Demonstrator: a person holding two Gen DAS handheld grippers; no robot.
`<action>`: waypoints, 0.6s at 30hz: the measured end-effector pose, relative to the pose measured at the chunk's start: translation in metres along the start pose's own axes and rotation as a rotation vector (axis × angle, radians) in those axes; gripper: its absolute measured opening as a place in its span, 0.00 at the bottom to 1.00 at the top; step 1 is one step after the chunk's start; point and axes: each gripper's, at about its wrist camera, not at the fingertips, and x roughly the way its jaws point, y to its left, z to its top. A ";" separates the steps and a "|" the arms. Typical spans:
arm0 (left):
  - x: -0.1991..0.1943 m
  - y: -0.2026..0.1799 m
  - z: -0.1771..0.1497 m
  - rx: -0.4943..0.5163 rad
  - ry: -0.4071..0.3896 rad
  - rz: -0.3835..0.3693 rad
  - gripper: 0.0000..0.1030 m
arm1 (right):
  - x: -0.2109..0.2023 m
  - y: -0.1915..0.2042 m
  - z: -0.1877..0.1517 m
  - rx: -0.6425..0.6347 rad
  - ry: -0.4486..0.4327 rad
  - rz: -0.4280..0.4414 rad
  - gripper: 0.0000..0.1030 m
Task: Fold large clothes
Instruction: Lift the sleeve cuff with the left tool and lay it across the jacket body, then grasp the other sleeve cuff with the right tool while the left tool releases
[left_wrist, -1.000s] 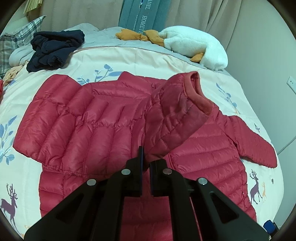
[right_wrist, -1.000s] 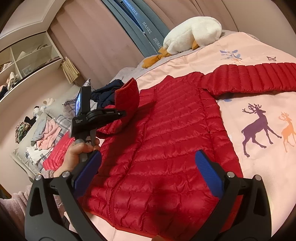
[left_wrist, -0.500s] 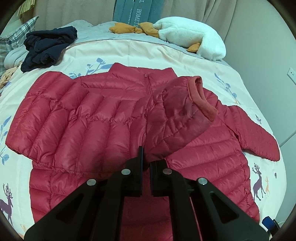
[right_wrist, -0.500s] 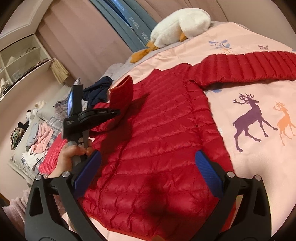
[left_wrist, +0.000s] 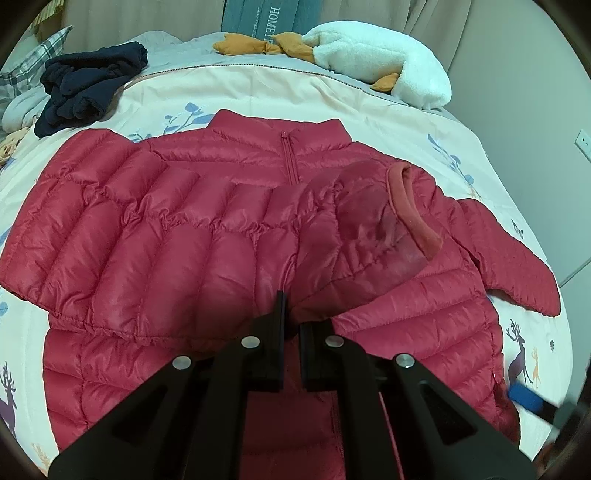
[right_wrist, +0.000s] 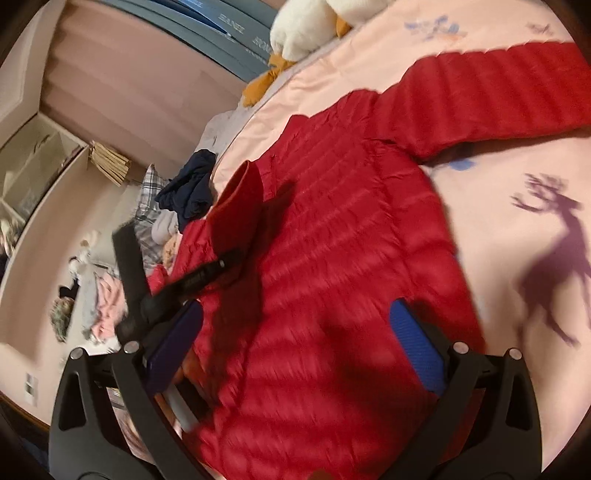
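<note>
your left gripper (left_wrist: 290, 314) has its fingers pinched together on the sleeve (left_wrist: 369, 229) of the red down jacket (left_wrist: 166, 258), holding it folded across the chest, the ribbed cuff (left_wrist: 413, 210) up beyond the fingers to their right. the jacket lies front up on the bed (left_wrist: 258, 92), zipper closed, its collar far ahead of the fingers. your right gripper (right_wrist: 295, 328) has its blue-padded fingers (right_wrist: 417, 347) spread wide with nothing between them, over the jacket's lower body; this view is blurred. the other sleeve (right_wrist: 480, 103) stretches out flat, ahead and right of those fingers. a white plush goose (left_wrist: 380, 62) and a dark navy garment (left_wrist: 88, 85) sit far beyond, near the bed's head.
</note>
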 end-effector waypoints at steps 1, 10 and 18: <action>0.000 0.000 0.000 0.000 0.000 0.000 0.05 | 0.008 -0.001 0.006 0.020 0.014 0.014 0.98; 0.005 0.002 -0.001 -0.002 0.006 -0.014 0.07 | 0.097 0.017 0.067 0.149 0.114 0.130 0.98; 0.002 0.002 0.000 0.023 0.016 -0.023 0.47 | 0.150 0.032 0.090 0.179 0.166 0.129 0.58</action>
